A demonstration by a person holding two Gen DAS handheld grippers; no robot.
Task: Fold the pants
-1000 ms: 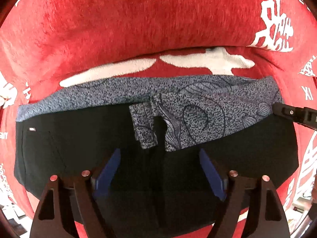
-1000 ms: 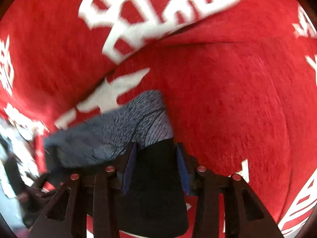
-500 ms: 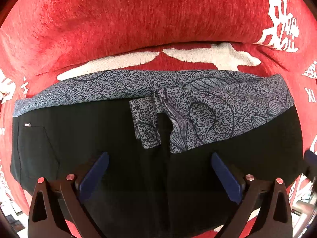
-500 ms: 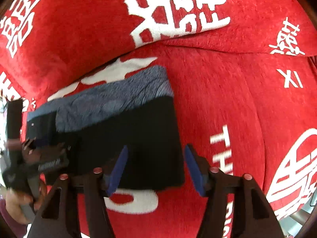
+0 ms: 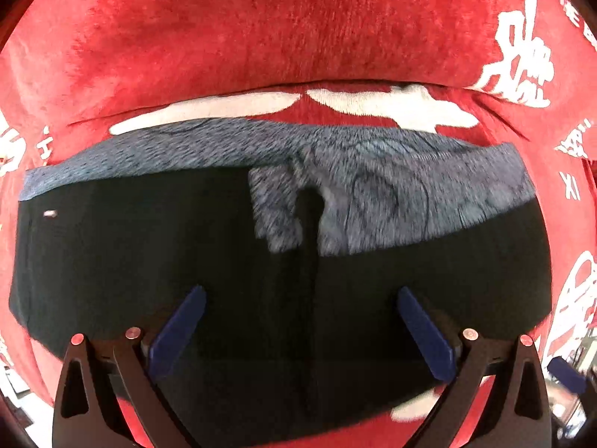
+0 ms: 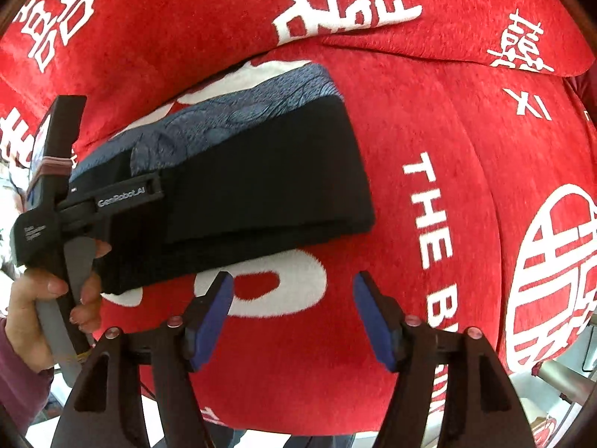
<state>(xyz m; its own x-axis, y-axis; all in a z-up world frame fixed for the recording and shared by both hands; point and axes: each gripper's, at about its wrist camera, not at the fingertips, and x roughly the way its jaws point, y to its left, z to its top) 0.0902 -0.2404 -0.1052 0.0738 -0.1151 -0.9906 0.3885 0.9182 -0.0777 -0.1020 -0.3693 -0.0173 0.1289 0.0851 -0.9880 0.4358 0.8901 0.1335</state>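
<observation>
left gripper [image 5: 300, 308]: jaws spread wide, blue pads [image 5: 179, 323] clear of each other, nothing held; it hovers over the near black part of the pants [image 5: 186, 246], contact with the cloth cannot be judged from the left wrist view; same tool seen from the right wrist view as a black body marked GenRobot.AI with the person's hand [image 6: 44, 310] around its grey handle, at the left end of the bundle

right gripper [image 6: 293, 310]: jaws apart, released, blue pads [image 6: 212, 313] over bare red cover, just short of the bundle's near edge, not touching it

pants: folded into a flat wide rectangle, lying on the red cover [image 6: 429, 149]; black outer cloth toward the near side, grey-blue patterned waistband lining [image 5: 373, 171] turned out along the far edge; a short patterned flap hangs down near the middle beside a dark vertical seam; small white tag at the left end of the black part; right wrist view shows stacked layers at the near edge

beyond: red plush cover with white characters and lettering ("THE B…"); far side rises into a padded backrest [image 5: 280, 26], left wrist view slightly motion-blurred
</observation>
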